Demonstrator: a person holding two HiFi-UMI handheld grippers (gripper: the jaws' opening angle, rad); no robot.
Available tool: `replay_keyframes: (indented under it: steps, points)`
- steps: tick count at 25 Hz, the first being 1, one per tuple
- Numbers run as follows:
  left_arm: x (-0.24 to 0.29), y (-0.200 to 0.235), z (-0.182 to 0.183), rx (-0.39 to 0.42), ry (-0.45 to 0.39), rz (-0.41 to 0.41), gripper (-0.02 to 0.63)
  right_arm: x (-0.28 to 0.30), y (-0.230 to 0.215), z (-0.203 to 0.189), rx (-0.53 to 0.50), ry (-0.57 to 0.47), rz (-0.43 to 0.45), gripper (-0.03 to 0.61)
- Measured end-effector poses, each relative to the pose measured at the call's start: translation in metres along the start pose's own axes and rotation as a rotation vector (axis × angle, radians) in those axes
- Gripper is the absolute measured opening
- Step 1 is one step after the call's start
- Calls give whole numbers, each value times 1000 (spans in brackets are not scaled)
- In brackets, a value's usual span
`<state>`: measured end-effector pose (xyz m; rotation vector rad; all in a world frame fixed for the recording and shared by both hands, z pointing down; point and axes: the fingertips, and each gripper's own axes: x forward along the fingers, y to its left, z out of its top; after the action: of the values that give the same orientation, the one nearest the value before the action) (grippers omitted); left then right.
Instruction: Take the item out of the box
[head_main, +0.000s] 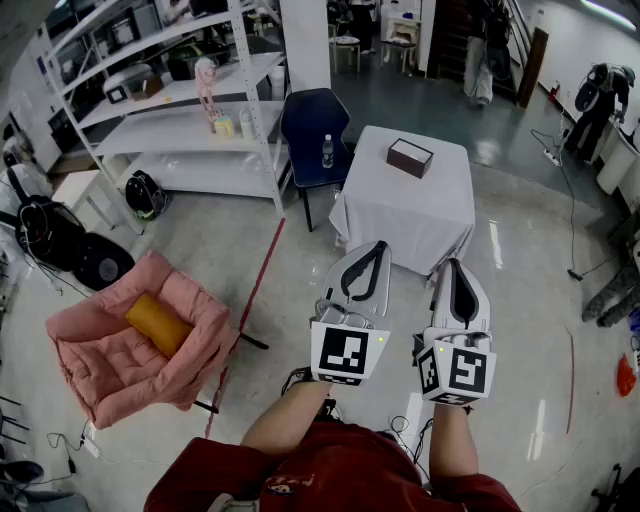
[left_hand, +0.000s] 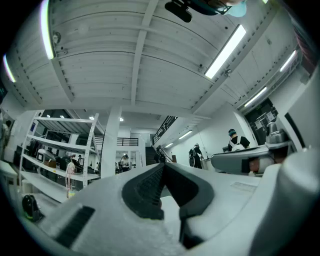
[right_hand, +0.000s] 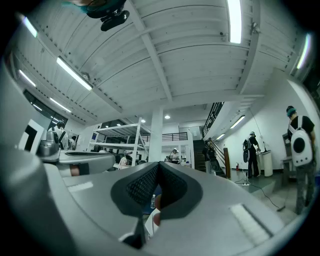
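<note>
The box (head_main: 410, 157) sits upper centre on the white-draped worktop (head_main: 400, 215), well apart from your left gripper (head_main: 370, 248) and right gripper (head_main: 452, 266), both with fingers clenched on nothing. It looks stiff and light, so take it by the lid edges. The item inside is hidden.

Lab hall, white shelving (head_main: 200, 135), draped table (head_main: 400, 215)

head: high, steeply down, desk (head_main: 400, 205) far at 12 o'clock | gripper views: low, tilted up past own jaws toward ceiling (left_hand: 125, 60) | shared: rack (head_main: 180, 95) (left_hand: 60, 145) (right_hand: 122, 132)
</note>
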<state>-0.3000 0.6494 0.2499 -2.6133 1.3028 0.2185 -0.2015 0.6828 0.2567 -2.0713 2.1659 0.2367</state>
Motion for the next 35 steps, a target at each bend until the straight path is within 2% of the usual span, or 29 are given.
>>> replay_keyframes:
  steps: [13, 19, 27, 31, 35]
  points:
    - [-4, 48, 7, 23, -26, -5, -2, 31, 40, 0, -16, 5, 7, 0]
    - [-4, 61, -5, -28, -23, -8, 0, 28, 44, 3, -12, -10, -9, 2]
    - [17, 65, -12, -22, -39, -3, 0, 41, 27, -14, 9, 25, -15, 2]
    - [47, 57, -19, 12, -54, -6, -2, 63, 3, -33, 50, 48, -5, 2]
    - [90, 47, -30, -1, -30, -4, -1, 95, -27, -46, 59, 79, 15, 2]
